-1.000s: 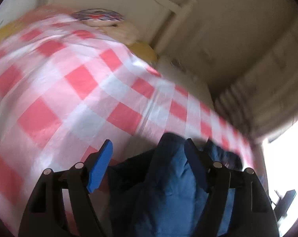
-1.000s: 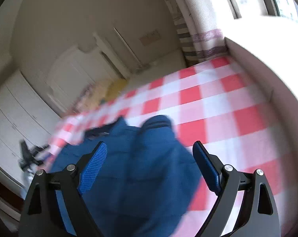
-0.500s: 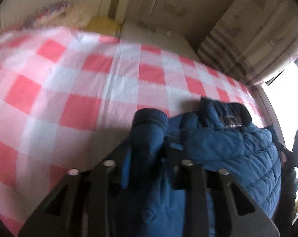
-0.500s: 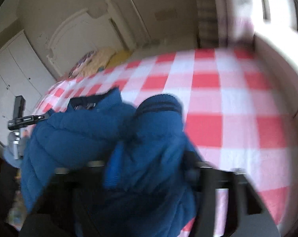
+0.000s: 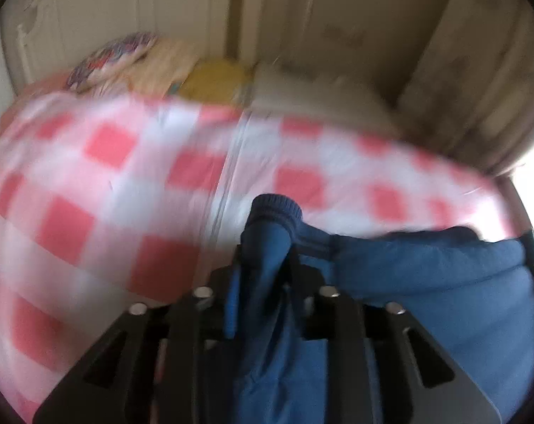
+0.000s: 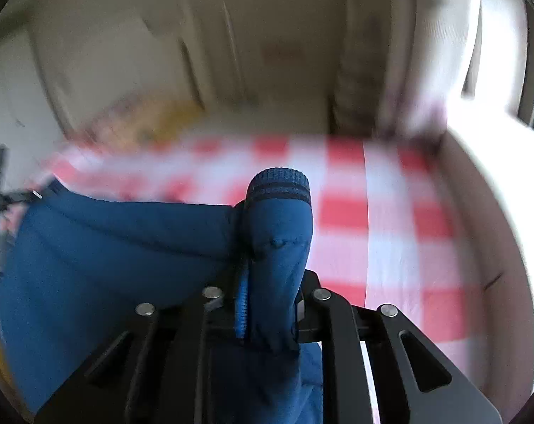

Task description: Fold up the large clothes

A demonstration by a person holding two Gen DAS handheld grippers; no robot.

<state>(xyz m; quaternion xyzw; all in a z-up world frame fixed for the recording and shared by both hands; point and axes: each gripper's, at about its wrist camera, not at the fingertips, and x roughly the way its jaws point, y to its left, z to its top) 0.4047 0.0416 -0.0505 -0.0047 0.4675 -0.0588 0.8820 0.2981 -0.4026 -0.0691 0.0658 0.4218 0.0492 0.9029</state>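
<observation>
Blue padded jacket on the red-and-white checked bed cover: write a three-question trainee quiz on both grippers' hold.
1. True or false: the left gripper is clamped on a sleeve of the blue padded jacket.
2. What sticks out beyond the right gripper? A) ribbed knit cuff B) zip C) hood
3. Fill in: the jacket lies on a red-and-white ____ bed cover.

Key: 1 true; 2 A; 3 checked.

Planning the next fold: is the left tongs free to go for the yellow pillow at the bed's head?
Probably not: the left tongs are shut on the blue jacket's sleeve, far short of the yellow pillow.
</observation>
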